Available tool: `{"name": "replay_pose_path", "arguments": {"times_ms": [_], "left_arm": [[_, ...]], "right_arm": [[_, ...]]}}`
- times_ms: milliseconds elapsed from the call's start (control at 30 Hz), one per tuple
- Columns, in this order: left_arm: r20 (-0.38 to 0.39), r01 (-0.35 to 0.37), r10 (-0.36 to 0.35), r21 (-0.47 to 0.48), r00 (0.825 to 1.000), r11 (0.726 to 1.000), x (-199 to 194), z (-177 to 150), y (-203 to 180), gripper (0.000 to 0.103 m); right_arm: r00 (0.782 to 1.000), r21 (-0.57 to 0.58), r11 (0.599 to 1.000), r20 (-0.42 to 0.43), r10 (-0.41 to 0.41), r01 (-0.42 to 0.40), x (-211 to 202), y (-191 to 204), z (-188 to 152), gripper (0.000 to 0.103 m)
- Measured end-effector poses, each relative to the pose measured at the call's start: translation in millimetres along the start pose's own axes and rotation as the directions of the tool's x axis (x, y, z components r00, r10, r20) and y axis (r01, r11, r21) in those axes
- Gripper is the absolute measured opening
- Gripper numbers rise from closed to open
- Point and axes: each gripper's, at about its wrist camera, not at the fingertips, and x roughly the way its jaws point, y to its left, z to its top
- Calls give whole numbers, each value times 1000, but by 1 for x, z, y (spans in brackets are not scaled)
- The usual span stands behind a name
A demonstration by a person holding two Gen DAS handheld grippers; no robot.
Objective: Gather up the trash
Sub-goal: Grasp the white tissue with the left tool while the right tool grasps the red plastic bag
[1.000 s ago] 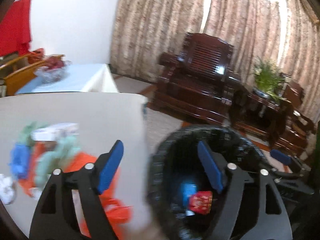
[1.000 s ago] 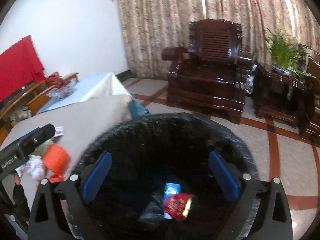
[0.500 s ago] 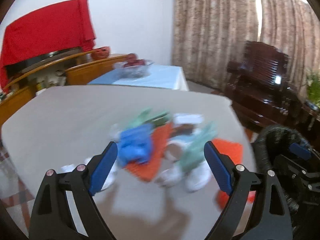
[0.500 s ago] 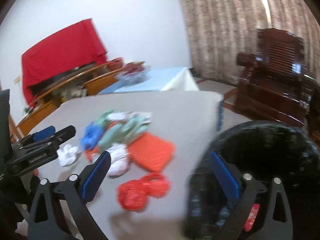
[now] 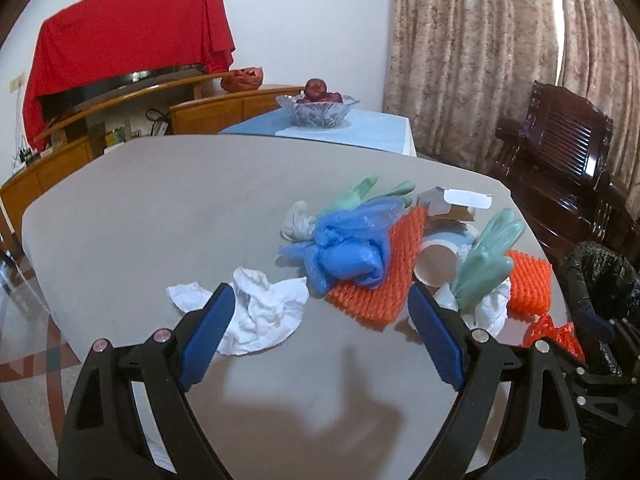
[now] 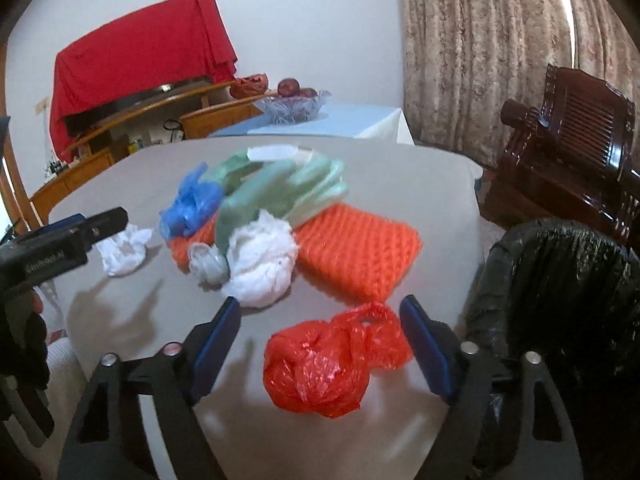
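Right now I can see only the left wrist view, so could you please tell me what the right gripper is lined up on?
Observer: The right gripper has the crumpled red plastic bag between its fingers. Its jaws are closing, but the pads do not press on the bag yet.
Operator: Thank you. Is anything small tucked beside the white tissue ball?
Observer: Yes, a grey wad lies against the white tissue ball, on its left in the right wrist view.

grey table (image 5: pixel 160 208), scattered trash (image 5: pixel 352 256)
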Motion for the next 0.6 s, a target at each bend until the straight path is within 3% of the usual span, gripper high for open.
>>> {"name": "replay_pose_path", "arguments": {"times_ms": [267,367,600], "left_arm": [[-23,-3,3,-1,1000,1000,7,-6,2,86],[-30,-9,9,-3,1000,1000,9,-8,3,86],[-33,-60,59,-23,998,998,17,-4,16,86]], "right_arm": [[999,1,1000,-31,20,-20,4,-2,-9,39],[999,-7,1000,-29,27,-27,1,-1,-9,31],[998,19,998,37,51,-52,-21,-5,12,28]]}}
